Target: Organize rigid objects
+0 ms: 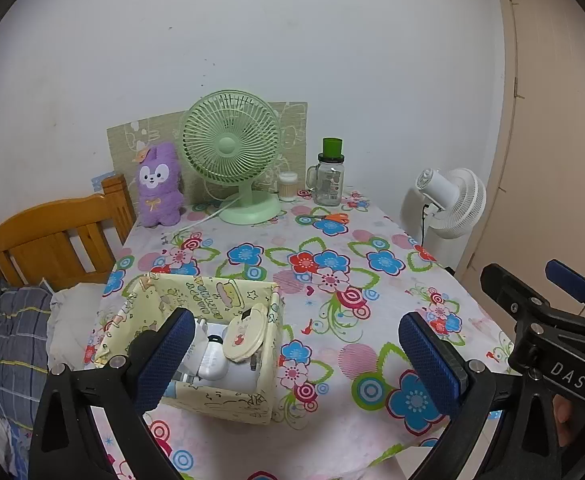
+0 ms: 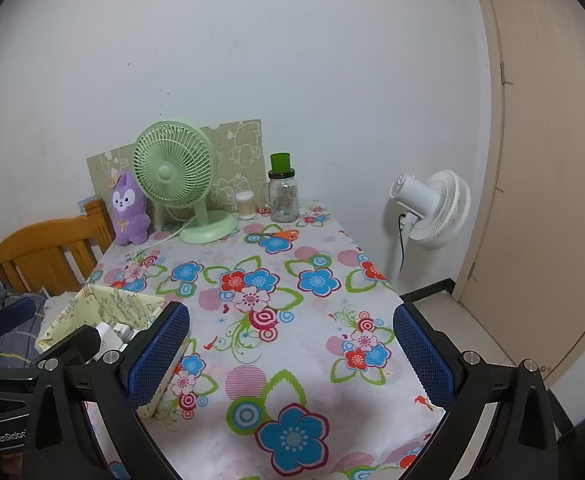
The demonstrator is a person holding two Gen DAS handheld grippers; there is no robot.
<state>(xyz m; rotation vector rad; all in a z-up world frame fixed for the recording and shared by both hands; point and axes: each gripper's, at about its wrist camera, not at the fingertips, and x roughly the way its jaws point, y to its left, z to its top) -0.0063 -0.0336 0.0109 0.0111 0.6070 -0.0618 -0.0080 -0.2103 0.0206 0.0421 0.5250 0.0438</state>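
A pale yellow storage box [image 1: 216,292] stands near the table's front left, holding a cream round case [image 1: 246,334], a white charger [image 1: 214,354] and other small items. It also shows in the right wrist view [image 2: 104,300]. My left gripper [image 1: 296,354] is open and empty, its left finger in front of the box. My right gripper [image 2: 290,354] is open and empty over the flowered tablecloth [image 2: 276,320]. Orange scissors [image 1: 332,217] lie far back near a glass jar [image 1: 329,178]; the scissors [image 2: 280,235] show in the right view too.
At the back stand a green desk fan [image 1: 232,152], a purple plush [image 1: 159,186], a cotton swab tub [image 1: 287,187]. A wooden bed headboard [image 1: 48,236] is left of the table. A white floor fan [image 1: 452,200] and a door [image 2: 552,160] are to the right.
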